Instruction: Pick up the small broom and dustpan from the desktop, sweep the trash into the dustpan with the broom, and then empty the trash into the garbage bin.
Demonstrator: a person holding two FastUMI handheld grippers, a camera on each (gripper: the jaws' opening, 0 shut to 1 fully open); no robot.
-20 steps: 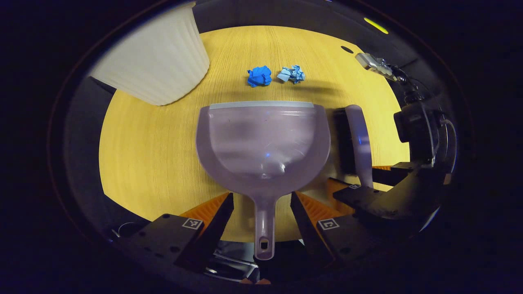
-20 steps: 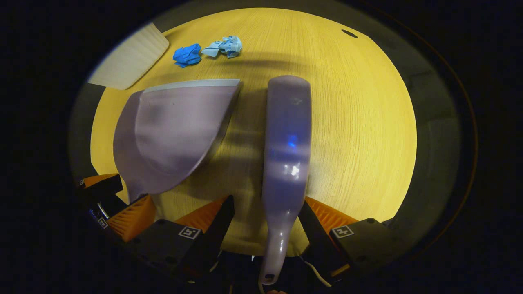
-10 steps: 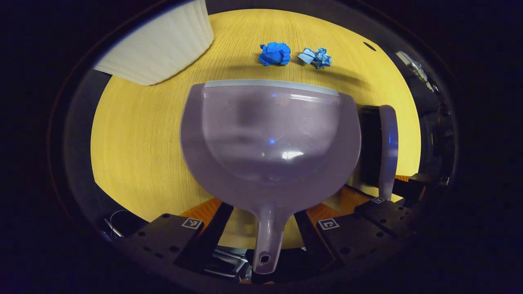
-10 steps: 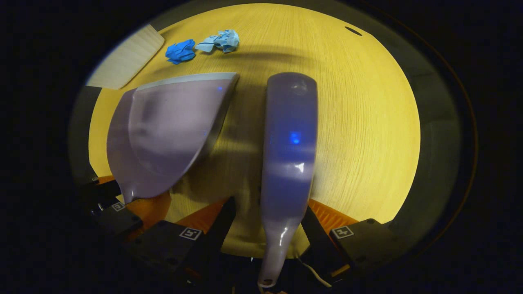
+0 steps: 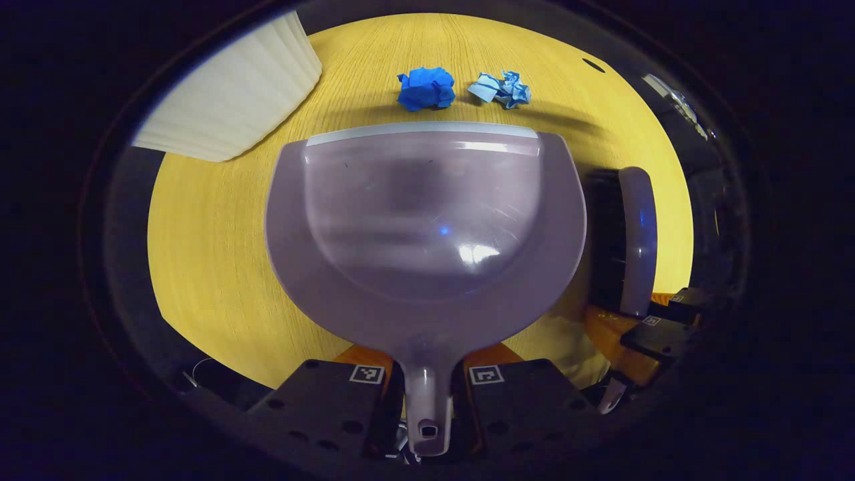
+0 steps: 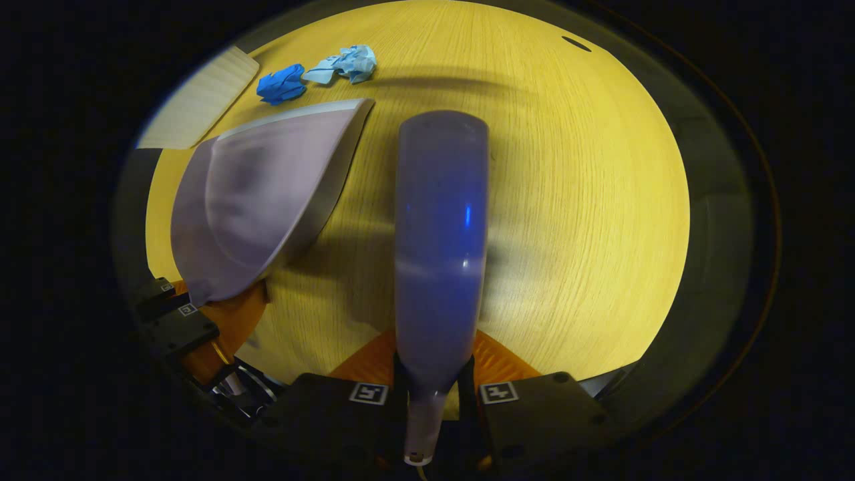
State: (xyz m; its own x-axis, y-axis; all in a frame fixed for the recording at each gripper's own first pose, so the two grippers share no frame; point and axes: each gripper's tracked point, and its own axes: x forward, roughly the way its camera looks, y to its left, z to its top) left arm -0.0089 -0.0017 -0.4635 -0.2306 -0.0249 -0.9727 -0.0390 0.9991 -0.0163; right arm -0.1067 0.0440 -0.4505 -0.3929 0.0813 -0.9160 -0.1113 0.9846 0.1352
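Left gripper (image 5: 427, 384) fingers pinch dustpan (image 5: 427, 220) handle; right gripper (image 6: 433, 394) fingers pinch broom (image 6: 437, 234) handle; open desk (image 6: 588, 200) right of broom.

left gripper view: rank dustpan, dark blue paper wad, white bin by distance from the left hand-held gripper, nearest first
1. dustpan: its handle sits between the fingers of the left hand-held gripper, dead ahead.
2. white bin: far left of the table.
3. dark blue paper wad: just past the dustpan's front lip. Close to the bin's range, so this ranking is loose.
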